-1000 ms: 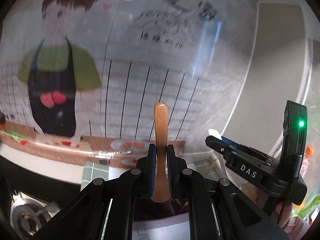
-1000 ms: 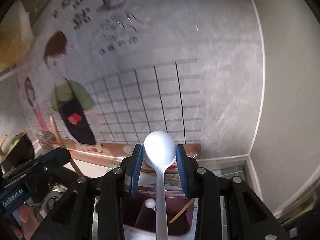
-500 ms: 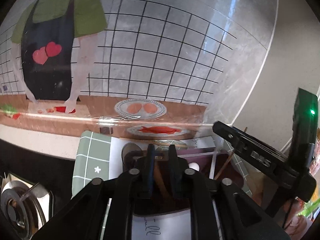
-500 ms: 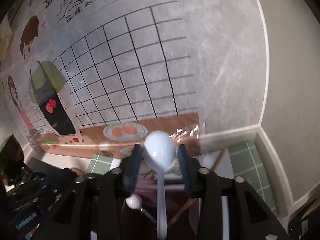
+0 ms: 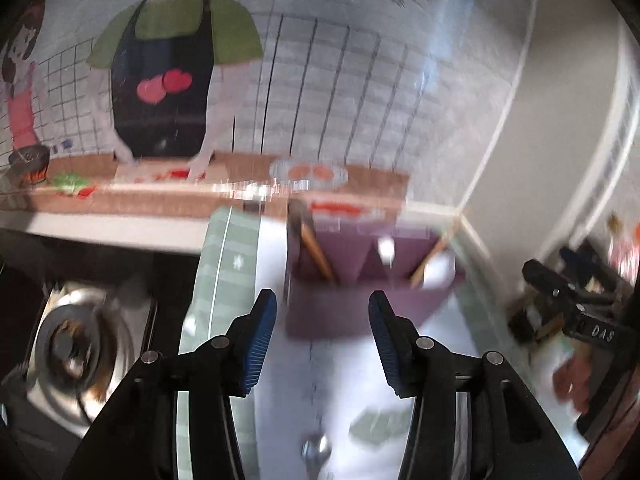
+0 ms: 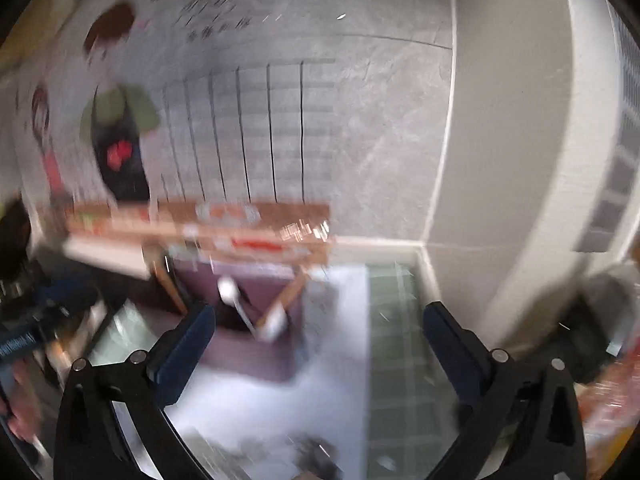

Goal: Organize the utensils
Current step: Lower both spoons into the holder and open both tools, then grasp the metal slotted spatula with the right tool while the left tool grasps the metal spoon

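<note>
A purple utensil holder (image 5: pixel 352 312) (image 6: pixel 244 356) stands on white paper by the wall. In it lean a wooden utensil (image 5: pixel 314 246), a white spoon (image 5: pixel 386 248) (image 6: pixel 229 291), a wooden stick (image 5: pixel 434 250) and a second white spoon (image 5: pixel 440 270) (image 6: pixel 274 322). My left gripper (image 5: pixel 322 342) hangs in front of the holder, its jaws opening with nothing between them. My right gripper (image 6: pixel 318 340) is spread wide and still opening, also holding nothing. Both views are blurred by motion. A metal spoon (image 5: pixel 316 450) lies on the paper near the bottom edge.
A green checked mat (image 6: pixel 400 344) (image 5: pixel 218 280) lies under the paper (image 6: pixel 280 396). A steel stove burner (image 5: pixel 76 352) sits at the left. The illustrated wall panel (image 5: pixel 320 92) and a corner close in behind. Packets (image 6: pixel 608 400) lie at the right.
The left gripper let go of the wooden utensil and the right let go of the white spoon; both now stand in the holder. Both jaws spread and both grippers drew back from the holder.
</note>
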`<state>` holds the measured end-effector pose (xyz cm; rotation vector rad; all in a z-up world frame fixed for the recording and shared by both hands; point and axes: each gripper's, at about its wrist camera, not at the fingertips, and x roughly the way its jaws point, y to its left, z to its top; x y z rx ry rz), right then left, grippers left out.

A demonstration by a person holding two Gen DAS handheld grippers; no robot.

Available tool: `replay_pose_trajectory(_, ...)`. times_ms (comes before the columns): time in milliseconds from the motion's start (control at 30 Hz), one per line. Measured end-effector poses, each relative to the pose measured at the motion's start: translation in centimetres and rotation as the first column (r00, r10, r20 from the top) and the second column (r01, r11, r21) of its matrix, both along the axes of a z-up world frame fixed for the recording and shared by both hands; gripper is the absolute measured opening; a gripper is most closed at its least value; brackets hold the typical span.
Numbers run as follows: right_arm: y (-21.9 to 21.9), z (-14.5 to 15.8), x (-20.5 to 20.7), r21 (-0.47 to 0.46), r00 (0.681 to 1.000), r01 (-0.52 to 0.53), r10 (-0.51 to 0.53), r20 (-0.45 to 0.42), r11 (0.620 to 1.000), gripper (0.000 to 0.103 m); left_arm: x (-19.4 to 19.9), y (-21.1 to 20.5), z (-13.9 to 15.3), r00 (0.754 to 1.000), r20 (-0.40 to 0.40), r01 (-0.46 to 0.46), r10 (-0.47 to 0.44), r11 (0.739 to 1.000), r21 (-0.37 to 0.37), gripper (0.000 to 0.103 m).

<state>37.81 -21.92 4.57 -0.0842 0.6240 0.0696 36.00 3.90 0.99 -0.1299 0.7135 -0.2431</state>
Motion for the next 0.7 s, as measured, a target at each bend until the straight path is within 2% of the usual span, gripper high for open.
replay_pose_trajectory(133,0.2,-2.6,-3.2,-0.167,0.997,-0.029,0.015,-0.080,0.986,0.103,-3.4,-0.5,-2.8,0.997,-0.070,0.033,-0.029,0.998,0.061,0.049)
replay_pose_trajectory(300,0.4,-6.9,-5.3,-0.209,0.973,-0.091,0.041,-0.229,0.974,0.103,-6.1,-0.3,-6.0,0.986,-0.161,0.042,-0.031,0.997,0.065,0.049)
replay_pose_trajectory(367,0.5,-8.7,-6.0,-0.241,0.967,-0.084,0.020,-0.254,0.967,0.103,-7.0,-0.7,-7.3,0.979,-0.198,0.074,-0.058,0.994,0.079,0.049)
replay_pose_trajectory(433,0.2,-9.7,-6.2,-0.210,0.960,-0.087,0.025,-0.279,0.974,0.103,-7.2,-1.3,-8.4,0.970,-0.227,0.105,-0.081,0.990,0.097,0.049)
replay_pose_trajectory(533,-0.7,-11.0,-5.5,-0.100,0.940,-0.082,0.044,-0.339,0.992,0.102,-6.7,-2.4,-9.7,0.957,-0.265,0.151,-0.120,0.983,0.100,0.049)
replay_pose_trajectory(633,-0.9,-11.4,-5.2,-0.092,0.940,-0.071,0.036,-0.340,0.993,0.099,-5.6,-3.0,-10.5,0.946,-0.297,0.162,-0.127,0.982,0.098,0.045)
replay_pose_trajectory(700,-1.1,-11.7,-5.1,-0.096,0.941,-0.063,0.027,-0.338,0.993,0.099,-4.6,-3.4,-11.3,0.940,-0.322,0.159,-0.112,0.979,0.125,0.045)
